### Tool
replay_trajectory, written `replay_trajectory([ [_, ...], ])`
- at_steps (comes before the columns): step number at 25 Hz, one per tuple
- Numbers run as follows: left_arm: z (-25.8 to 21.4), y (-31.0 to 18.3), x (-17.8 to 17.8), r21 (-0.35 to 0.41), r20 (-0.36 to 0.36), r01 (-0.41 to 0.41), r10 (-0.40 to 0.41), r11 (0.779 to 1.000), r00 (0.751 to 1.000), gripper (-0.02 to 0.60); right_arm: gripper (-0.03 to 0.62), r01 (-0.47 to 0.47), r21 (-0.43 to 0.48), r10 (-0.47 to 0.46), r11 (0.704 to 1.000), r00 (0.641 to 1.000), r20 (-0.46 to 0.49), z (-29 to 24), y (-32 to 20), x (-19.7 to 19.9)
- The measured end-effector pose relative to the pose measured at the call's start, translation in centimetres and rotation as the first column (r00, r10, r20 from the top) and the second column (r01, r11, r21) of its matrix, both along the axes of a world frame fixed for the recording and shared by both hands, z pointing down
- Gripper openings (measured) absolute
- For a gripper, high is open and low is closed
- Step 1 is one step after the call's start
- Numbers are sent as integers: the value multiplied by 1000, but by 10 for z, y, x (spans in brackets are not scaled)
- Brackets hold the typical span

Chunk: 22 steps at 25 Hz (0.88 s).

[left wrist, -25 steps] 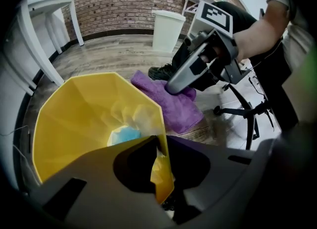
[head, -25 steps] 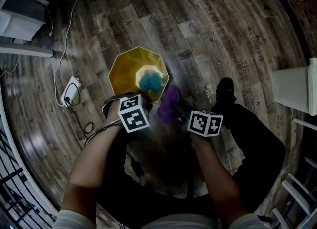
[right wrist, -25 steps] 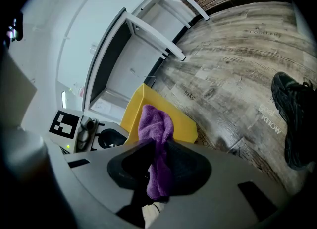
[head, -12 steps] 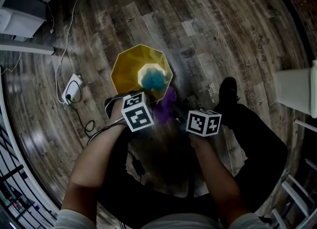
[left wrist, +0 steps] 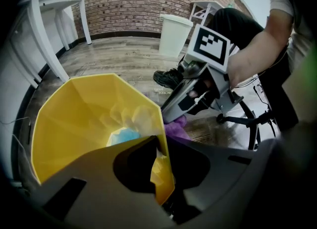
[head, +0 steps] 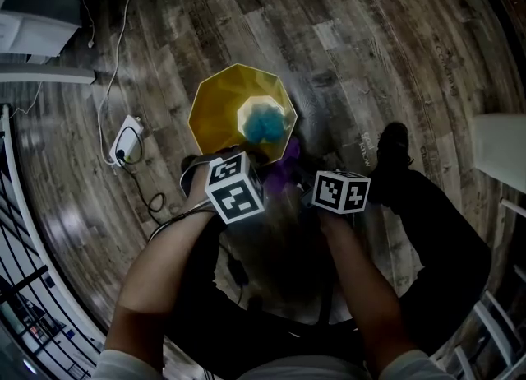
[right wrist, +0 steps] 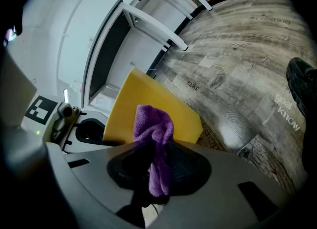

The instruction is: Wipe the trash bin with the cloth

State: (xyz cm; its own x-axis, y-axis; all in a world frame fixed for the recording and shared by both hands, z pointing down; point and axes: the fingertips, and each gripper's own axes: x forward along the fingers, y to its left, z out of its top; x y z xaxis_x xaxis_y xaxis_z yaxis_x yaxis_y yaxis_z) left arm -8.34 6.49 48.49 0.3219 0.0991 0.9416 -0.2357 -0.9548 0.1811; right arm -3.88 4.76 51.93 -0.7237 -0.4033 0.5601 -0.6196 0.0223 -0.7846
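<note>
A yellow faceted trash bin (head: pixel 222 111) stands on the wood floor, with something blue (head: pixel 265 126) at its bottom. My left gripper (left wrist: pixel 161 171) is shut on the bin's near rim (left wrist: pixel 163 183), one jaw inside the wall and one outside. My right gripper (right wrist: pixel 156 173) is shut on a purple cloth (right wrist: pixel 154 134), and the cloth lies against the bin's outer wall (right wrist: pixel 148 106). In the head view the purple cloth (head: pixel 286 164) shows between the two marker cubes, beside the bin's near right side.
A white power strip (head: pixel 125 141) with cables lies on the floor left of the bin. A white bin (left wrist: pixel 174 33) stands farther off, and white table legs (left wrist: pixel 42 34) are to the left. The person's black shoe (head: pixel 394 144) and a chair base (left wrist: pixel 247 119) are to the right.
The purple cloth has moved down and closer in along the bin's near right side. My left gripper keeps its hold on the rim.
</note>
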Motion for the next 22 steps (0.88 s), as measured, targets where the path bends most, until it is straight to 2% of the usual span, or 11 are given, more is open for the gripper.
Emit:
replay_trajectory([
  [13,-7,-6,7,-5,-34,42,-42,999,999,41,94,32,-107,-38,994,998,-56,92,-16,-4],
  [22,-9,-14,12,-11,-67,146,-146,989,987,41,92,-5,-185,-16,983,994,-109,153,-30,-9],
])
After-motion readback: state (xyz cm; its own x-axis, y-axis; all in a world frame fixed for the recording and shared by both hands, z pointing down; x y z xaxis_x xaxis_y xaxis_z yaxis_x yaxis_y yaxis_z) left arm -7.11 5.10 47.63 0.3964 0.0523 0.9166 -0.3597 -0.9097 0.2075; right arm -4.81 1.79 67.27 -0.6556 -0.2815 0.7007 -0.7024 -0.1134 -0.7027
